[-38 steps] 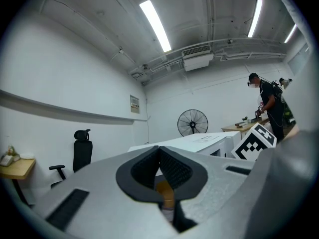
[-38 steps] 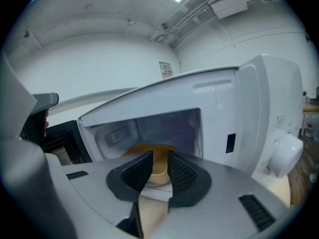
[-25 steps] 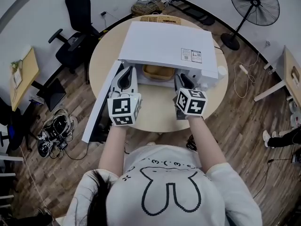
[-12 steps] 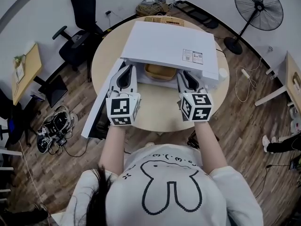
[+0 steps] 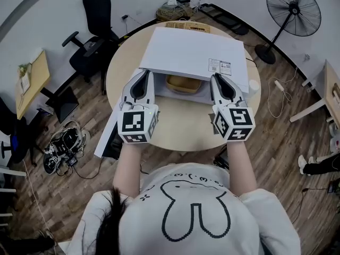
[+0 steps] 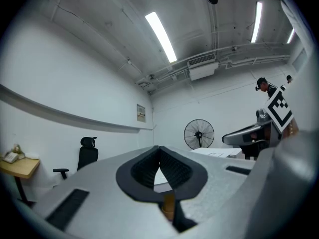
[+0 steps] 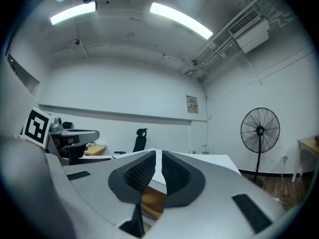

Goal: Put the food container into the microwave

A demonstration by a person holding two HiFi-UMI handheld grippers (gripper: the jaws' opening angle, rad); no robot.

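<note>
Tan and shallow, the food container [image 5: 183,84] sits inside the open cavity of the white microwave [image 5: 194,52], just behind its front edge. The microwave stands on the far half of a round wooden table [image 5: 180,132]. Its door [image 5: 112,122] hangs open to the left, reaching past the table's left edge.

The left gripper [image 5: 144,74] is held at the left side of the opening, near the door hinge, tips pointing at the microwave. Its jaws are pressed together at the tips, with nothing between them. The container lies just to its right and slightly ahead, apart from it. In the left gripper view a sliver of the container shows below the closed pads [image 6: 175,169].

The right gripper [image 5: 217,78] is held at the right side of the opening. Its jaws are drawn nearly together, leaving only a thin slit, and they pinch nothing. The container is just to its left, not touching, so it lies between the two grippers. In the right gripper view it appears as a tan patch under the jaws.

A standing fan [image 5: 294,8] and an office chair [image 5: 95,15] stand on the floor beyond the table.
</note>
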